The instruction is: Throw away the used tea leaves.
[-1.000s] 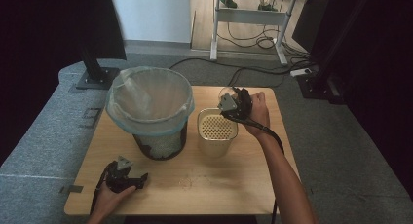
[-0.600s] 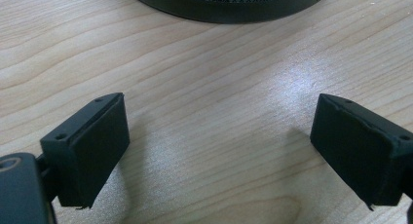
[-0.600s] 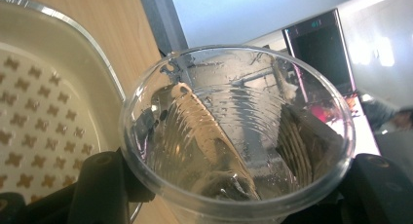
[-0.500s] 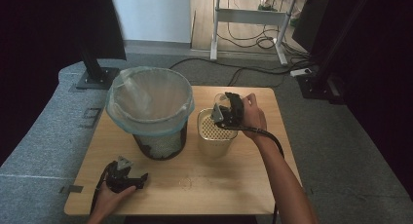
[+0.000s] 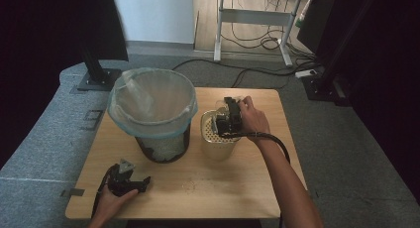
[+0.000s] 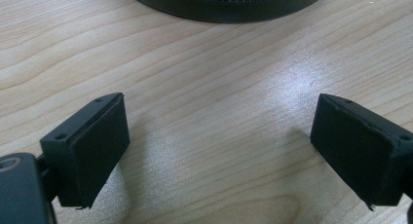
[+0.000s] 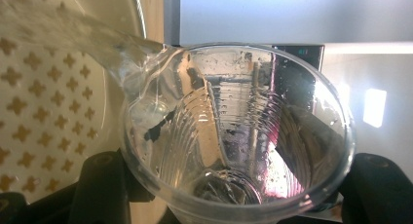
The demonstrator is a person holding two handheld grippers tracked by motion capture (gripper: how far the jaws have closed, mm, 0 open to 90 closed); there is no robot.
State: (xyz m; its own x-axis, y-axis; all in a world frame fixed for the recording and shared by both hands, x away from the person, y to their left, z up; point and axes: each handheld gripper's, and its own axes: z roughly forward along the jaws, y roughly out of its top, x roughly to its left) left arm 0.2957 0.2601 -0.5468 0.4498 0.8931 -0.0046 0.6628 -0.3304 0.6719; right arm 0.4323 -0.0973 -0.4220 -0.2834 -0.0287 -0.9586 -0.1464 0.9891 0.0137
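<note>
A clear plastic cup [image 7: 234,136] is clamped between the two black jaws of the right gripper [image 5: 229,120], one jaw pressed against each side of its ribbed wall. In the right gripper view the cup is tipped on its side with its open mouth facing the camera, and water [image 7: 87,36] streams from its rim, at the upper left of that view, onto a cream strainer [image 7: 44,102] pierced with small cross-shaped holes. Droplets cling to the inside of the cup.

In the high view, the right gripper and the person's right hand [image 5: 255,120] hover directly over this cream strainer [image 5: 213,143], a round perforated container standing near the middle of the wooden table [image 5: 223,188]. A black cable trails from the gripper along the forearm.

Just to the left of the strainer, close beside it, stands a black mesh wastebasket [image 5: 153,116] lined with a pale, translucent bag.

Well apart from these, near the table's front left corner, the left gripper [image 5: 130,178] rests low on the tabletop in the person's left hand [image 5: 111,203]. In the left gripper view its jaws are spread wide with nothing between them but bare wood, and the dark base of the wastebasket [image 6: 219,2] curves along the top edge.
</note>
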